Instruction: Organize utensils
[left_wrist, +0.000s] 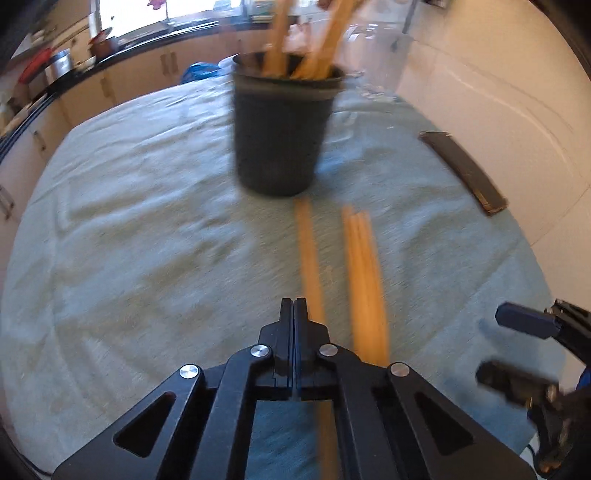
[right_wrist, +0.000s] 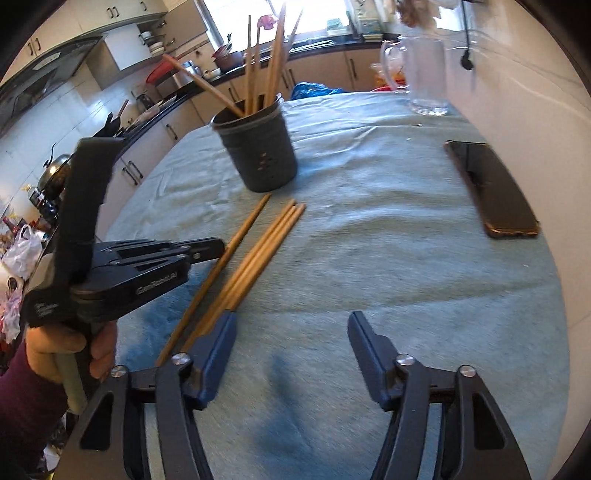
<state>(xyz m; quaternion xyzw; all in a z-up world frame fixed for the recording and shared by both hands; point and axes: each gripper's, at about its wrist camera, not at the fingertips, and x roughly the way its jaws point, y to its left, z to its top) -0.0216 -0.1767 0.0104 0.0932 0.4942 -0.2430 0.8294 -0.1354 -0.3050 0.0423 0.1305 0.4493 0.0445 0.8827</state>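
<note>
A black utensil cup (right_wrist: 262, 155) stands on the table with several wooden chopsticks (right_wrist: 273, 55) upright in it. In front of it lie one single chopstick (right_wrist: 236, 243) and a bundle of three (right_wrist: 266, 247). My left gripper (left_wrist: 294, 306) is shut, its pads pressed together with nothing visible between them. The single chopstick (left_wrist: 310, 258) runs just past its right finger. Seen from the right wrist, the left gripper's (right_wrist: 218, 245) tip sits at that chopstick's side. My right gripper (right_wrist: 291, 321) is open and empty, and its left finger (right_wrist: 221, 332) covers the bundle's near ends.
A light blue cloth (right_wrist: 406, 277) covers the table. A dark phone (right_wrist: 491, 188) lies near the right edge by the white wall. A clear glass jug (right_wrist: 424, 74) and a blue bag (right_wrist: 317, 90) stand at the far end. Kitchen counters run behind and to the left.
</note>
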